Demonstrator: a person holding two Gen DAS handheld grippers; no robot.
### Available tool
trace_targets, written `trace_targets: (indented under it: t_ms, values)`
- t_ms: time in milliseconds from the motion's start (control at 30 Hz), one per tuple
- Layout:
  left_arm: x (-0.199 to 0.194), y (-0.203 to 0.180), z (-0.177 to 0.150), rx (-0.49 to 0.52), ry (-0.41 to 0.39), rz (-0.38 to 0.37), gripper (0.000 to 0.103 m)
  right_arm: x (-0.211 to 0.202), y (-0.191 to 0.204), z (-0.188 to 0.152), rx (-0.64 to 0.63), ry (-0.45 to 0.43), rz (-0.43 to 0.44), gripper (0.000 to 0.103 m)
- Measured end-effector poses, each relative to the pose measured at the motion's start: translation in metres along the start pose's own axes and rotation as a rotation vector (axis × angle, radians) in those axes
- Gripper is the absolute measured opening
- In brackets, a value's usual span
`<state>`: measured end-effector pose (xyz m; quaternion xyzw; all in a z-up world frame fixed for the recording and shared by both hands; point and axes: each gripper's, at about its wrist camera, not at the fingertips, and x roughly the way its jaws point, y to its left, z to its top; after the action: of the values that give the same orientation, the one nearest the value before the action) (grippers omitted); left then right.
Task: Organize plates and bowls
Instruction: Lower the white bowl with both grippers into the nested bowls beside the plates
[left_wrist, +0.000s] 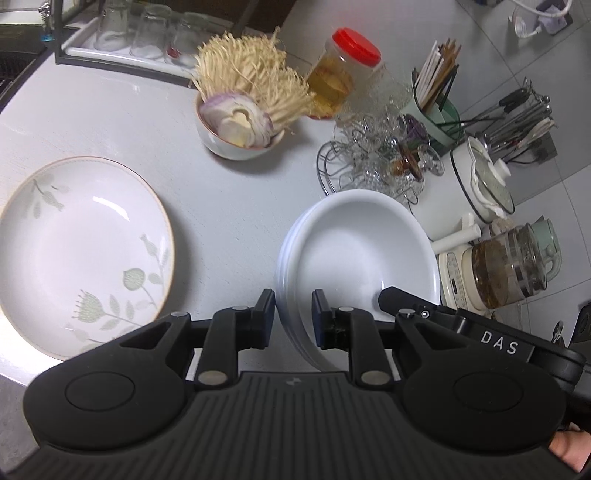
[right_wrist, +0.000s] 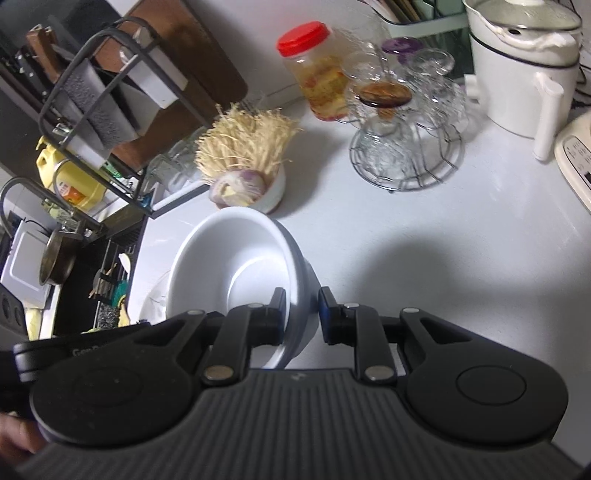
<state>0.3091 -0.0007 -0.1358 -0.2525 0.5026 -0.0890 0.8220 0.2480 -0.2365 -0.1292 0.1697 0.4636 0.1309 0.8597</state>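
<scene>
A stack of plain white bowls (left_wrist: 354, 251) is held between both grippers above the white counter. My left gripper (left_wrist: 293, 314) is shut on the near left rim of the stack. My right gripper (right_wrist: 302, 310) is shut on the opposite rim of the same stack (right_wrist: 236, 258); its fingers also show in the left wrist view (left_wrist: 391, 295). A floral plate (left_wrist: 85, 251) with a gold rim lies flat on the counter to the left of the stack. A small bowl (left_wrist: 236, 125) holding cut onion and enoki mushrooms stands behind.
Behind stand a red-lidded jar (left_wrist: 340, 74), a wire rack of glass cups (left_wrist: 380, 158), a utensil holder (left_wrist: 436, 107), a white pot (left_wrist: 484, 181) and a glass kettle (left_wrist: 506, 266). A tray of upturned glasses (left_wrist: 147, 37) is at the back left. A sink rack (right_wrist: 103, 96) stands left.
</scene>
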Motion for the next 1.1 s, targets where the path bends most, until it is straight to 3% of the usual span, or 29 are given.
trace_targets:
  t_ms: [567, 1100]
  values:
    - [-0.042, 0.047, 0.014, -0.056, -0.088, 0.003, 0.024, 0.011, 0.061, -0.002, -0.1, -0.008, 0.035, 0.022]
    - [-0.073, 0.122, 0.022, -0.12, -0.147, 0.033, 0.024, 0.051, 0.127, -0.016, -0.166, 0.02, 0.064, 0.022]
